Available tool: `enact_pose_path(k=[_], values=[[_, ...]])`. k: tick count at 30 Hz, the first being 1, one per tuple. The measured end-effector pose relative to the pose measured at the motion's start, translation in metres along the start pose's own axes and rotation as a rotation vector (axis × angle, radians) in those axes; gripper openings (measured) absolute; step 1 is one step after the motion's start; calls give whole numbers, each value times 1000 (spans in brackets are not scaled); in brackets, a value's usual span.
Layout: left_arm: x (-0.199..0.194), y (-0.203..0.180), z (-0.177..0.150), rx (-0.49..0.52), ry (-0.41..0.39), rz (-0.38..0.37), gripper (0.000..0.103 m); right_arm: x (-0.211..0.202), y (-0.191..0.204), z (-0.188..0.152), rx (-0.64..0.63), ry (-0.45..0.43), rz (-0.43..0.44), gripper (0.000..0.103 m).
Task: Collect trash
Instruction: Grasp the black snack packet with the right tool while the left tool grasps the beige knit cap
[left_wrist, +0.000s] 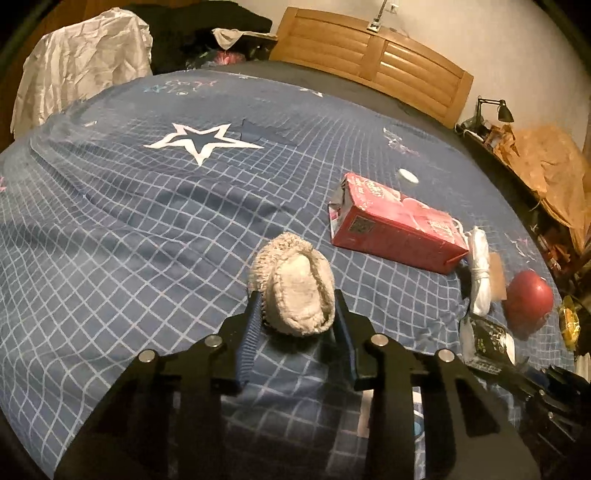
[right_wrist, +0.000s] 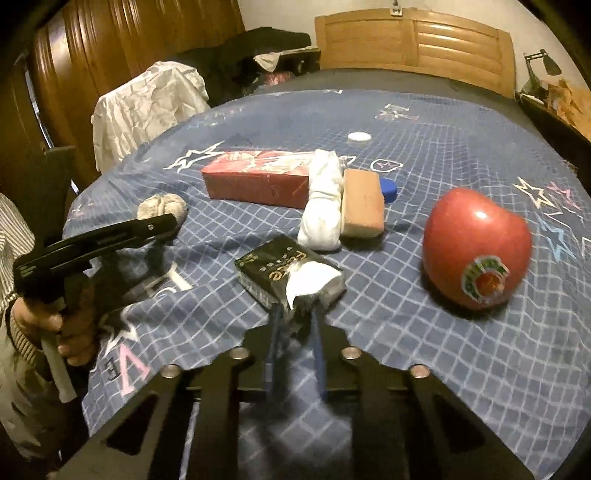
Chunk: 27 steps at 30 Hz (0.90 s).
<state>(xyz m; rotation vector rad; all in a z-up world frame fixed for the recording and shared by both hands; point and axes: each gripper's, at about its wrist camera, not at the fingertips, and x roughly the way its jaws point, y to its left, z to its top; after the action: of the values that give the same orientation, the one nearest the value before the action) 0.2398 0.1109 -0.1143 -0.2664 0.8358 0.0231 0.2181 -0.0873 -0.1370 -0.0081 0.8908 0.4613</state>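
Note:
My left gripper (left_wrist: 299, 314) is shut on a beige rolled sock (left_wrist: 295, 284) just above the blue checked bedspread (left_wrist: 147, 229); the sock also shows in the right wrist view (right_wrist: 162, 207). My right gripper (right_wrist: 297, 321) is shut on the torn end of a dark tissue pack (right_wrist: 288, 275), which shows in the left wrist view (left_wrist: 484, 341). A red carton (left_wrist: 395, 223) lies on its side further back. A white cloth roll (right_wrist: 323, 199), a tan sponge (right_wrist: 364, 203) and a red apple (right_wrist: 476, 247) lie nearby.
A white bottle cap (right_wrist: 359, 137) lies far on the bed. A blue object (right_wrist: 389, 190) sits behind the sponge. A wooden headboard (left_wrist: 373, 55) stands at the back, a cluttered side table with a lamp (left_wrist: 495, 110) at right, white fabric (left_wrist: 85, 66) at left.

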Motion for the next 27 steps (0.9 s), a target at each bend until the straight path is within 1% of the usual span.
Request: enact_pose_path(k=[4,7,9,11,13,14,15,16,17,18,19,20,23,25,26,27], values=[[-22,-17,-12,75,-43,-14,34,-38,-4,-22,50,-40,-10,11],[-34,-29,-29,111,-34,-52,34,-76,-11,-47,97,-66,-49,10],[-40,-39,-46,135,-9,-92,34,-98,-11,-64,101,-75,-74,9],[-42,-49,-59,160,18,-119,34,-112,-10,-82,93,-53,-72,9],[-45,-59,-70,203,18,-110,34,-117,-4,-100,64,-6,-60,10],[-46,-61,-72,215,14,-100,34,-119,-3,-105,55,3,-57,16],[-46,-60,-73,212,16,-100,34,-123,-1,-109,45,-5,-54,38],[-46,-59,-72,203,22,-105,34,-125,-2,-109,40,-19,-52,75],[-49,-57,-69,191,27,-116,34,-129,-4,-106,33,-39,-57,88],[-53,-56,-69,193,29,-125,34,-131,-6,-104,21,-62,-58,91],[-56,-58,-69,204,32,-130,34,-132,-8,-99,3,-88,-60,91],[-62,-60,-69,221,28,-135,34,-129,-10,-94,-8,-93,-57,91],[-64,-65,-72,243,34,-139,34,-110,-15,-74,-47,-77,-38,91],[-62,-65,-73,247,46,-129,34,-91,-10,-64,-94,-40,-14,89],[-60,-65,-73,241,53,-127,34,-80,-6,-61,-124,-14,-16,85],[-59,-64,-74,236,57,-127,35,-71,-6,-60,-141,10,-29,72]])
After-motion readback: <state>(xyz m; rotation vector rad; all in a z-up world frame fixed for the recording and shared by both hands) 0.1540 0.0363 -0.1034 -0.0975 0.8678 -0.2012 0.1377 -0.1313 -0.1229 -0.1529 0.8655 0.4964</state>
